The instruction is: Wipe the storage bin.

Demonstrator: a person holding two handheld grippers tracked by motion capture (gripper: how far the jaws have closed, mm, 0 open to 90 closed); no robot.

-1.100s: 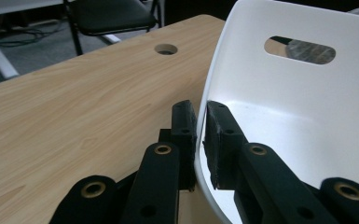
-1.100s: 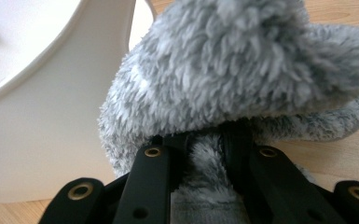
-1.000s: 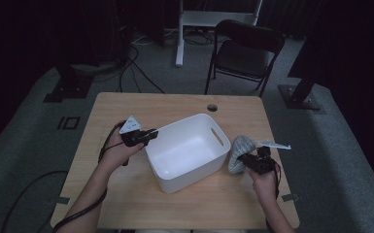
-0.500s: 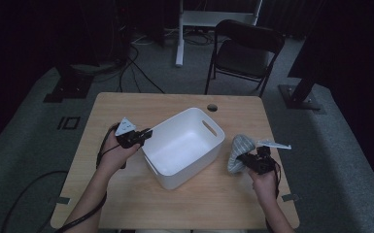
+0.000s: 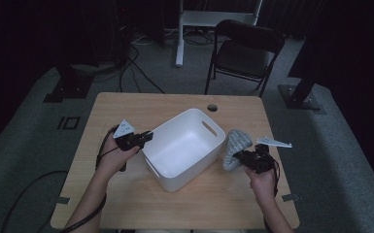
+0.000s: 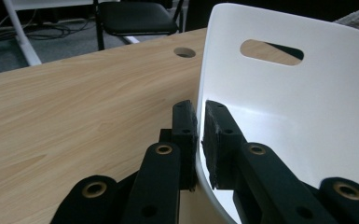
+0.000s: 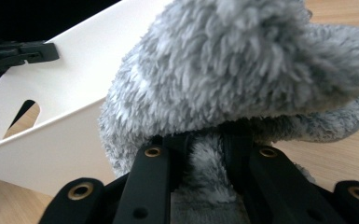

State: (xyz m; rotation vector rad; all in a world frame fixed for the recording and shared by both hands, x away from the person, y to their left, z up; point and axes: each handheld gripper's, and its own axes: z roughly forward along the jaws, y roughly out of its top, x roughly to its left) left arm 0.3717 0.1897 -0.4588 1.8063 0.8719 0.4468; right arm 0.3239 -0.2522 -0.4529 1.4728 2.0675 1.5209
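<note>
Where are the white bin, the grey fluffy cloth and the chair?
white bin (image 5: pixel 177 150), high view, inner floor.
grey fluffy cloth (image 5: pixel 236 141), high view, upper fold.
chair (image 5: pixel 243 60), high view, seat.

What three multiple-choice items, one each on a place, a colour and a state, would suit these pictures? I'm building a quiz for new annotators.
1. Where is the grey cloth?
A. inside the bin
B. right of the bin, above the table
C. on the chair

2. What colour is the bin?
A. white
B. blue
C. black

3. How does the left gripper stand?
A. wide open above the table
B. shut on the cloth
C. shut on the bin's wall

Answers:
1. B, since the high view shows the cloth outside the bin's right wall, hanging from the right gripper.
2. A, since all three views show plain white plastic.
3. C, since the left gripper view shows one jaw on each side of the thin wall, pressed to it.
</note>
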